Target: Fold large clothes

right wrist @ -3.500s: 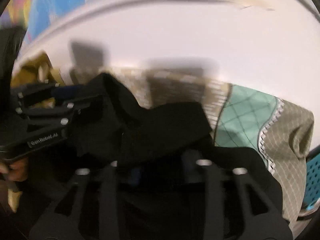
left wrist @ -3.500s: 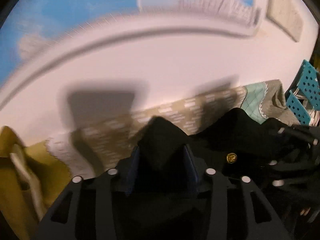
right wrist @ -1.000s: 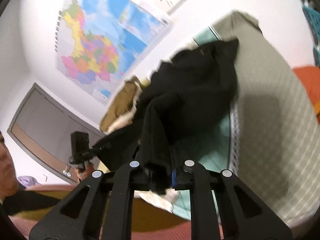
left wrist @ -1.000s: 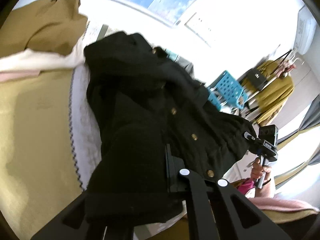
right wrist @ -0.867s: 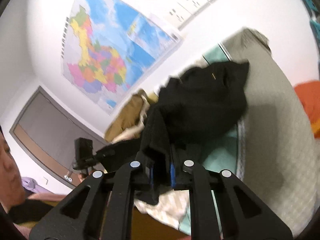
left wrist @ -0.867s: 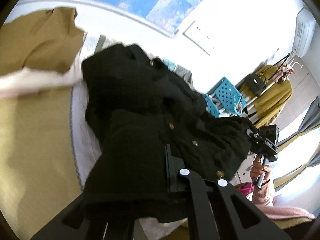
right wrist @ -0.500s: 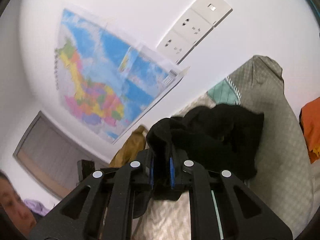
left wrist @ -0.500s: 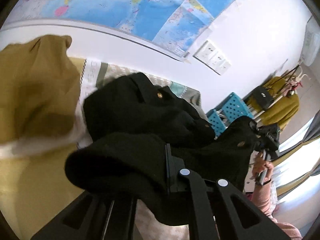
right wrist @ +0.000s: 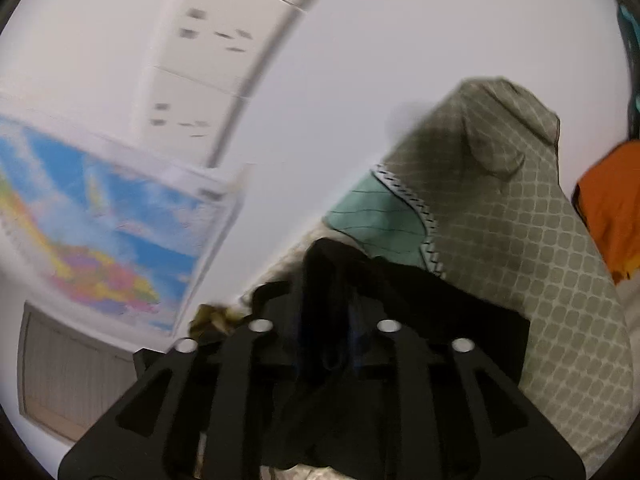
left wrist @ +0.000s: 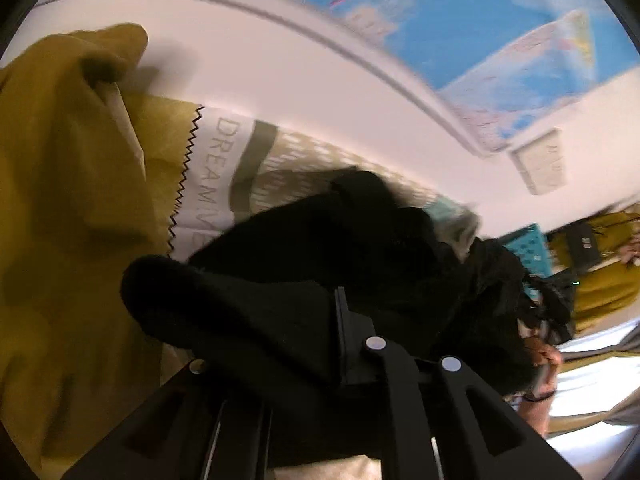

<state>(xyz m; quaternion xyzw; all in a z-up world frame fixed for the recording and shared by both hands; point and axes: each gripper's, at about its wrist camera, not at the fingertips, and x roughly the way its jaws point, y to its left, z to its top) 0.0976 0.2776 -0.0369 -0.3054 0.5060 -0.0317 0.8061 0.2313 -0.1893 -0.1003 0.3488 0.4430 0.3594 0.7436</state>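
A black buttoned garment (left wrist: 360,248) hangs bunched between both grippers above a patterned bedspread (left wrist: 224,168). My left gripper (left wrist: 316,332) is shut on a thick fold of it, which drapes over the fingers. My right gripper (right wrist: 324,320) is shut on another part of the black garment (right wrist: 420,320), whose cloth covers the jaws. In the left wrist view the right gripper (left wrist: 540,308) and the hand holding it show at the right edge, mostly hidden by black cloth.
A mustard-yellow garment (left wrist: 68,200) lies on the bed to the left. An orange cloth (right wrist: 612,204) lies right of the grey-green checked bedspread (right wrist: 520,220). A wall map (right wrist: 92,220), wall sockets (right wrist: 208,52), a teal crate (left wrist: 524,240) and a clothes rack with a yellow coat (left wrist: 600,280) stand around.
Both grippers have swung forward and down towards the wall end of the bed, carrying the black garment. The garment has bunched up closer between them.
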